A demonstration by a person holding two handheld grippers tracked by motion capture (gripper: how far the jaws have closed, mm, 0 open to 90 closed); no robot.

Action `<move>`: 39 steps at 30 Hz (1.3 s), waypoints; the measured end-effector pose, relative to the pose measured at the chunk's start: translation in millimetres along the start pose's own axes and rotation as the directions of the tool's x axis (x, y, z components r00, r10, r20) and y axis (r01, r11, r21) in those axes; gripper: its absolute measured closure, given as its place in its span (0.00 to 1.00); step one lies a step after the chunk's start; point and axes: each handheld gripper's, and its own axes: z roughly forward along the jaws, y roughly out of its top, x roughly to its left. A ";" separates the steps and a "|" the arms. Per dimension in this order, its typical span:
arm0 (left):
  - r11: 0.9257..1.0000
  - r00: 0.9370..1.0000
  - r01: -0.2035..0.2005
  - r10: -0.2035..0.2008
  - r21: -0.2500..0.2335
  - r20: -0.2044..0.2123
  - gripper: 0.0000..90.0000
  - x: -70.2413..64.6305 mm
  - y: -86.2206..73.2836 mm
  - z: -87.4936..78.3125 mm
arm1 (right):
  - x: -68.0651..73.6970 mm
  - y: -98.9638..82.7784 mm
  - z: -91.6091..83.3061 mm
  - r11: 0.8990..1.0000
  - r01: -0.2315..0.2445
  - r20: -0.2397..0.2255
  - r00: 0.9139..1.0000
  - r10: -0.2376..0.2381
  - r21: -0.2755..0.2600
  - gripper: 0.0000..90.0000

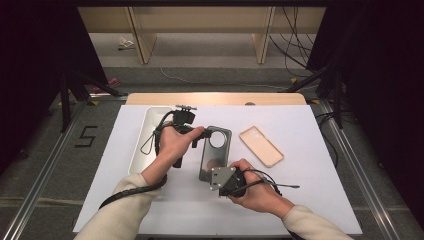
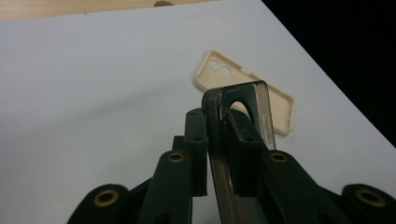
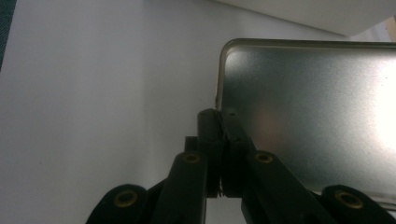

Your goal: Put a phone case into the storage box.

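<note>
While clamped from both ends: dark translucent phone case (image 1: 215, 153), lifted just above white table (image 1: 300, 200). Left gripper (image 1: 201, 134) pinched on top edge beside round camera cutout; right gripper (image 1: 218, 179) nipped tight on bottom edge. Near, to the right: beige phone case (image 1: 261, 146), lying flat. Behind left hand (image 1: 172, 145): white tray (image 1: 146, 131).
</note>
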 end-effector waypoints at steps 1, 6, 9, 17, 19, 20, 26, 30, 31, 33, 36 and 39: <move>1.000 1.000 0.000 0.000 -0.006 0.012 0.90 -2.5 0.3 -0.4 | 0.5 -0.1 0.8 1.000 -0.006 -0.005 1.000 0.006 0.008 0.99; 0.999 0.999 -0.036 0.037 -0.038 0.030 0.91 -11.4 2.1 -3.4 | -2.0 -1.8 2.2 1.000 -0.011 0.010 1.000 0.011 0.013 0.99; 0.995 0.997 -0.066 0.068 -0.069 0.035 0.91 -13.3 2.8 -5.8 | -4.8 -4.1 1.9 0.999 -0.043 0.008 0.999 0.043 0.001 0.97; 0.970 0.982 -0.188 0.185 -0.152 -0.037 0.91 -9.5 -0.1 -15.2 | -13.3 -10.4 -3.7 0.980 -0.179 0.025 0.983 0.182 -0.085 0.71; 0.966 0.981 -0.194 0.191 -0.171 -0.036 0.91 -7.5 -1.1 -18.3 | -15.5 -12.5 -5.5 0.969 -0.224 0.003 0.974 0.225 -0.105 0.67; 0.964 0.980 -0.199 0.195 -0.176 -0.038 0.91 -6.5 -1.6 -19.9 | -15.8 -13.5 -6.2 0.960 -0.255 -0.007 0.967 0.256 -0.117 0.64; 0.949 0.975 -0.223 0.220 -0.224 -0.040 0.91 0.6 -5.4 -30.7 | -20.0 -21.5 -9.2 0.915 -0.365 -0.047 0.931 0.363 -0.172 0.42; 0.939 0.973 -0.230 0.228 -0.256 -0.041 0.91 5.2 -6.4 -38.8 | -23.1 -26.8 -13.2 0.881 -0.423 -0.067 0.905 0.419 -0.212 0.34; 0.936 0.973 -0.231 0.229 -0.264 -0.040 0.91 6.4 -6.4 -41.2 | -24.0 -28.5 -14.2 0.872 -0.437 -0.070 0.899 0.432 -0.223 0.32; 0.932 0.972 -0.233 0.231 -0.279 -0.041 0.91 8.9 -6.1 -45.8 | -25.6 -32.1 -16.1 0.858 -0.454 -0.073 0.890 0.451 -0.239 0.30; 0.922 0.971 -0.237 0.234 -0.305 -0.047 0.91 12.4 -5.0 -53.0 | -27.7 -37.7 -19.0 0.840 -0.476 -0.074 0.877 0.474 -0.261 0.28; 0.915 0.972 -0.235 0.232 -0.329 -0.048 0.91 14.8 -3.4 -58.8 | -29.4 -42.5 -21.9 0.823 -0.494 -0.070 0.866 0.495 -0.282 0.27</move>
